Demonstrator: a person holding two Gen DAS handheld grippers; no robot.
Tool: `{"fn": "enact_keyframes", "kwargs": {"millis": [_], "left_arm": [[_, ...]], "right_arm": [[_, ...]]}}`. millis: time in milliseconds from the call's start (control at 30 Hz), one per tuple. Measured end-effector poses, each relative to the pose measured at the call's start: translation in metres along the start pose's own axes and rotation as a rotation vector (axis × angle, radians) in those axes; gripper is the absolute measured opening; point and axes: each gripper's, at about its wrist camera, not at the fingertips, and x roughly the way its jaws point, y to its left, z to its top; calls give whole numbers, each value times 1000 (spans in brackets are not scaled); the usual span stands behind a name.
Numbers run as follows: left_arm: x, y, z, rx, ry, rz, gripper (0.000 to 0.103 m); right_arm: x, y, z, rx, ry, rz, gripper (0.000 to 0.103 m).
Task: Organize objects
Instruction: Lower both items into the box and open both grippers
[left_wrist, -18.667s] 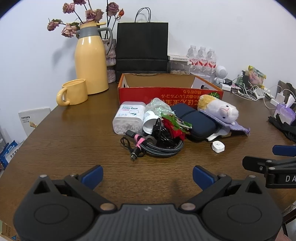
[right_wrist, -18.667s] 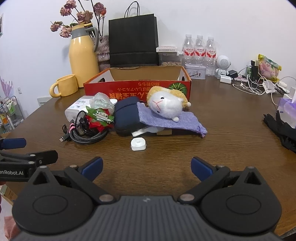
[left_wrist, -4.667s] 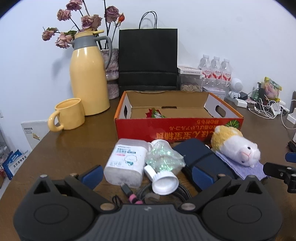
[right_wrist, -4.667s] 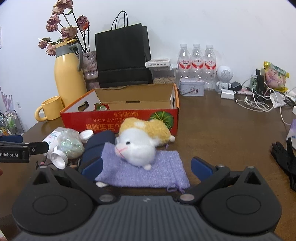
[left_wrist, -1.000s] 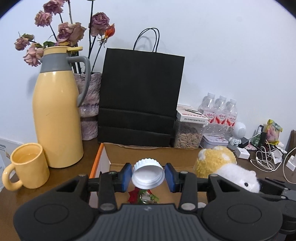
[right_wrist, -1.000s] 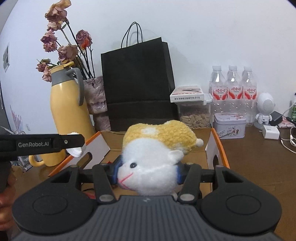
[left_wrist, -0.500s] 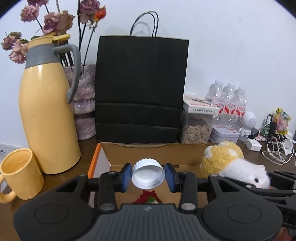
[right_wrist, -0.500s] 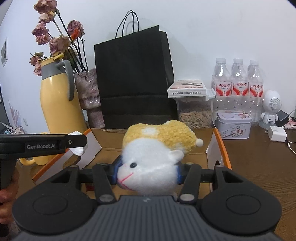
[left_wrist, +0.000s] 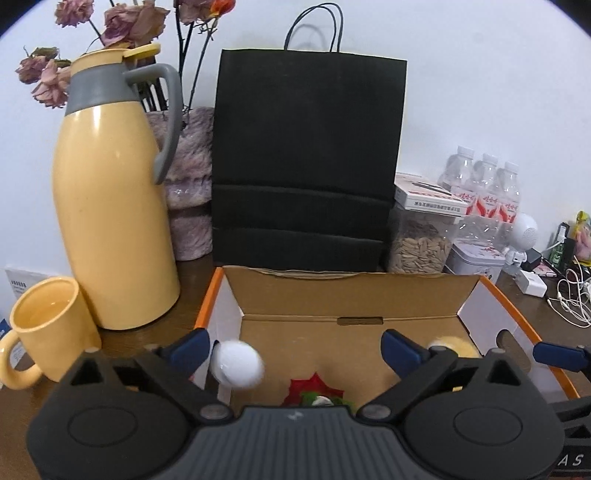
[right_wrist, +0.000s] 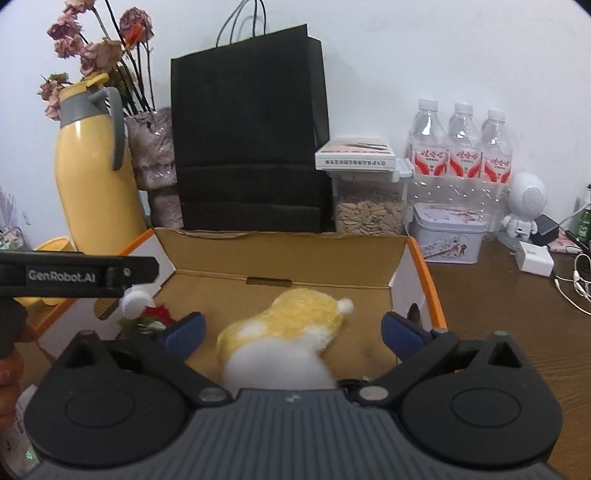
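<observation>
Looking along the left gripper, its jaws are opening wide over the cardboard box; the white cap sits blurred just beside the left pad, no longer pinched, seemingly dropping toward the box floor near the red flower; judged from here, the cap could bounce or roll against the near side wall, or land on the flower instead of bare cardboard, since it leaves off-centre; this view alone shows the yellow mug and the thermos standing just outside the box, and only a sliver of the plush toy behind the right pad.

From the right gripper, the jaws are likewise opening, the plush toy lying between them untouched by either pad, inside the box; a soft toy may tumble onto its side or snag a pad as the gripper lifts away; only here do the toy's full body and the left gripper's arm above the cap appear.
</observation>
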Motion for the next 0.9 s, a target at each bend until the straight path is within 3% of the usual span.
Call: {"fn": "enact_keyframes", "kwargs": {"millis": [433,900], "left_arm": [[-11,-1,2,2,-17,-5,100],[-61,-4,-9,25,-72,-23,100]], "right_arm": [[-8,0,3,-5,-19,9,103],[-47,8,-6,-27,-57,3,103]]}}
